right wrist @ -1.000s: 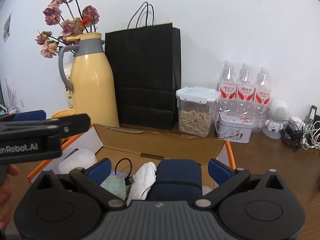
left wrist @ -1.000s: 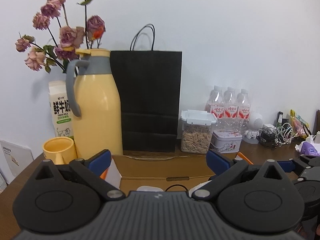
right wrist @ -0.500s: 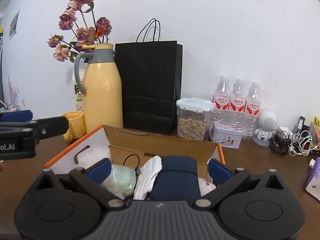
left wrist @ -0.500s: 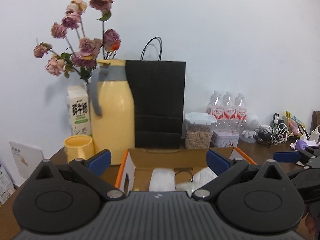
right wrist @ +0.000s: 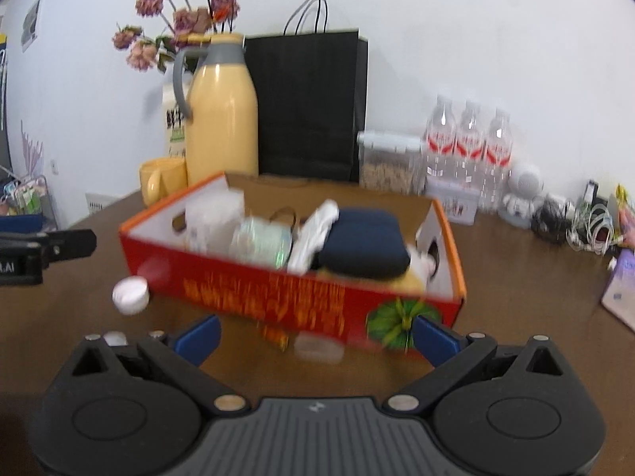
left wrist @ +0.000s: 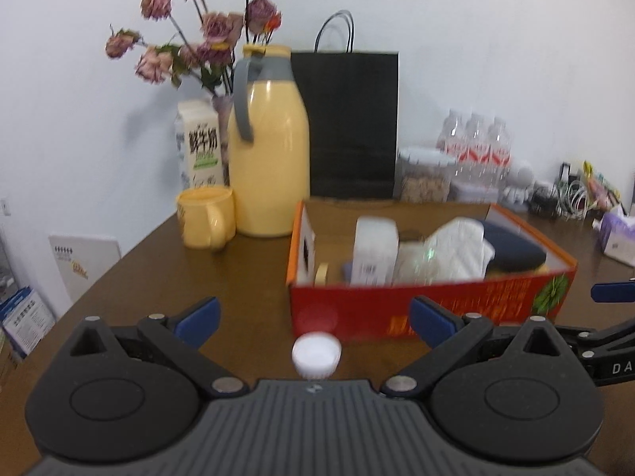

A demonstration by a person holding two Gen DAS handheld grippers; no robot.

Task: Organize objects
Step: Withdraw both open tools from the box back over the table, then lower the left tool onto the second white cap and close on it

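A red and orange cardboard box stands on the brown table, holding a white carton, a white cloth, a navy pouch and a tape roll. A small white round jar sits on the table just in front of the box's left corner. My left gripper is open, with the jar low between its fingers and untouched. My right gripper is open in front of the box, and a small clear item lies blurred between its fingers.
Behind the box stand a yellow thermos, a yellow cup, a milk carton, dried flowers and a black paper bag. A seed container, water bottles, cables and a tissue pack crowd the back right.
Both grippers have pulled back and risen from over the box. Its red front wall and the white jar on the table now show.
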